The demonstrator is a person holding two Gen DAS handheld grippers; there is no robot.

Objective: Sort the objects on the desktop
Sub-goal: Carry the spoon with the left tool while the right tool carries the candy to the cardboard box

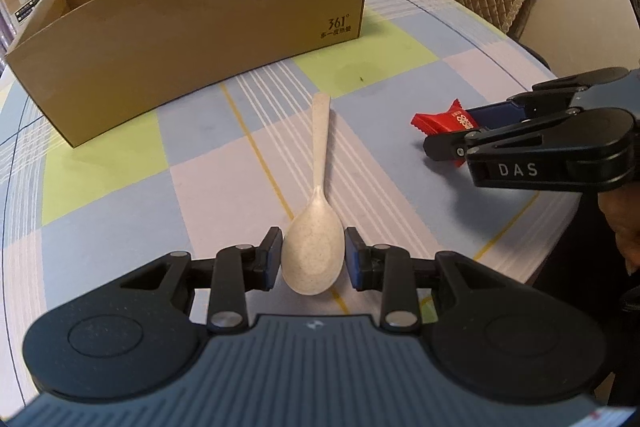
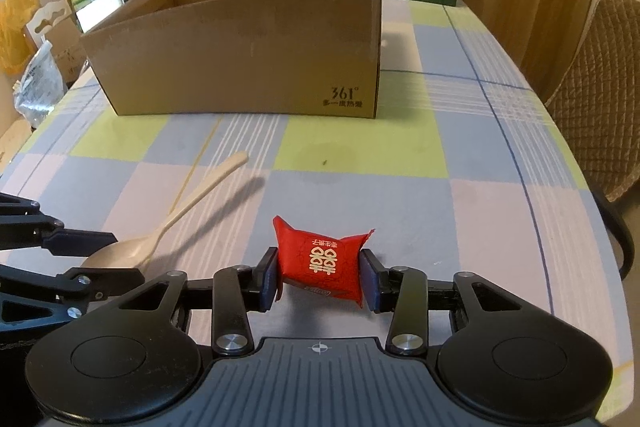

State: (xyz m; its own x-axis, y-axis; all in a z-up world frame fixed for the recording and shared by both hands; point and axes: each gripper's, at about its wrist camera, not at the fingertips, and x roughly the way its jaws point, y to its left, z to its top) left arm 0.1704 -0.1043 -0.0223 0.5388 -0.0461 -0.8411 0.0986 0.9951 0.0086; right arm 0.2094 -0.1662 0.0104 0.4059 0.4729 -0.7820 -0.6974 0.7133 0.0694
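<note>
Beige plastic sits between your left gripper (image 1: 313, 259): the pads are clenched on the bowl of the spoon (image 1: 316, 227), whose handle points away toward the cardboard box (image 1: 192, 39). Your right gripper (image 2: 320, 279) has its pads pressed on both sides of the red candy packet (image 2: 322, 261), a short way in front of the box and to the right of the spoon.

Both grips look low and near the tablecloth (image 2: 460, 155), so lift straight up before you travel, or the spoon's long handle may drag and twist out of the pads. Carry each thing clear over the box's near wall, then let go inside. The packet is soft; squeeze no harder than needed.

Both hands tilt steeply down toward the table, side by side, the right one just beside the spoon's bowl.
</note>
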